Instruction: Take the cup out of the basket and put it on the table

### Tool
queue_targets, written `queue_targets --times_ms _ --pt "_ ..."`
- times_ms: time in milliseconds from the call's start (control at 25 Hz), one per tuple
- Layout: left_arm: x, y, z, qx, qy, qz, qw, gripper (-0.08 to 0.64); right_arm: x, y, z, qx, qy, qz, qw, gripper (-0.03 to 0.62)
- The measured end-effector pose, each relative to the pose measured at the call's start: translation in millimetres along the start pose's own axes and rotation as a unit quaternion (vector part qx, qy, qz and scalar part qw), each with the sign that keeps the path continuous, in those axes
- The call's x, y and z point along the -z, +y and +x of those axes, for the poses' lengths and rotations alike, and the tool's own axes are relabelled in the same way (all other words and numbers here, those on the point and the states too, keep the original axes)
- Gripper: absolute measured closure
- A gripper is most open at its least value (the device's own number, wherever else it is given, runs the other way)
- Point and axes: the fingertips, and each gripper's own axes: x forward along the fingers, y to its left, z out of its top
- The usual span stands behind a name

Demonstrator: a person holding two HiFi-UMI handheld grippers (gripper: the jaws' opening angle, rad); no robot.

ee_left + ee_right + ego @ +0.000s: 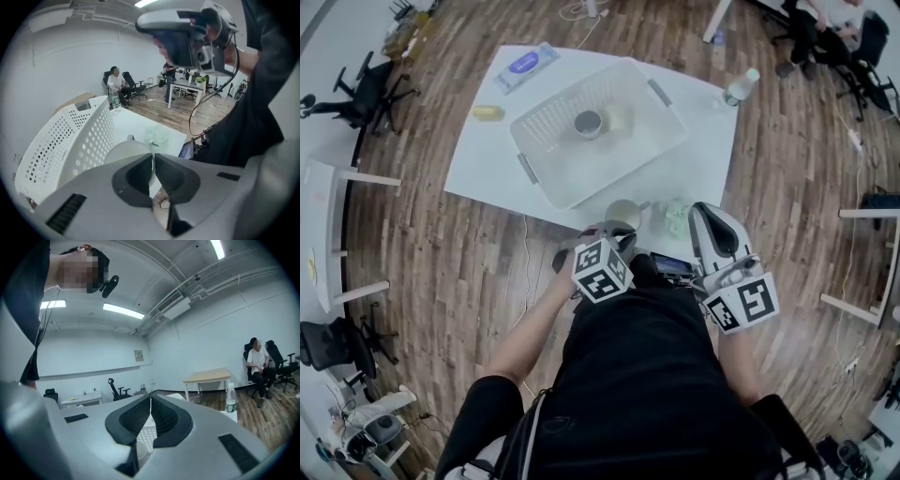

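Pinching the pale cup [623, 214] by its thin wall, your left gripper [615, 231] is pointing steeply down, and its fingers are pressing on the rim with only a sliver between them. The cup is hanging over the near edge of the white bench [478, 169], just outside the basket [546, 180]; whether its base is touching the bench is unclear. A crumpled greenish wad [677, 217] is lying just beside it. Your right gripper [150, 397] is pointing roughly level, its fingers pressed fully together on nothing. A darker cup [588, 123] is standing inside the basket.
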Motion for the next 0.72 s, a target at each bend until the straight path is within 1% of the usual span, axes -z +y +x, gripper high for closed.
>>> queue_targets --times_ms 160,400,480,640,720 --pt "26.0 0.9 38.7 -0.005 0.025 0.006 0.9996 0.537 6.1 -0.4 -6.2 0.009 0.005 0.001 1.000 0.568" --pt "41.9 -3.2 71.5 -0.009 0.043 0.029 0.9986 0.537 10.6 -3.2 -12.9 0.021 0.010 0.004 1.000 0.568" --pt "42.9 -4.3 75.2 -0.009 0.039 0.023 0.9989 0.537 10.1 -4.5 -15.4 0.025 0.009 0.005 1.000 0.568" --pt "38.6 -4.5 78.5 -0.006 0.017 0.008 0.9998 0.535 11.2 -7.0 -16.6 0.027 0.005 0.010 1.000 0.568" --pt "37.9 -4.4 79.2 -0.006 0.010 0.008 0.9999 0.534 11.1 -6.4 -15.5 0.023 0.003 0.011 1.000 0.568"
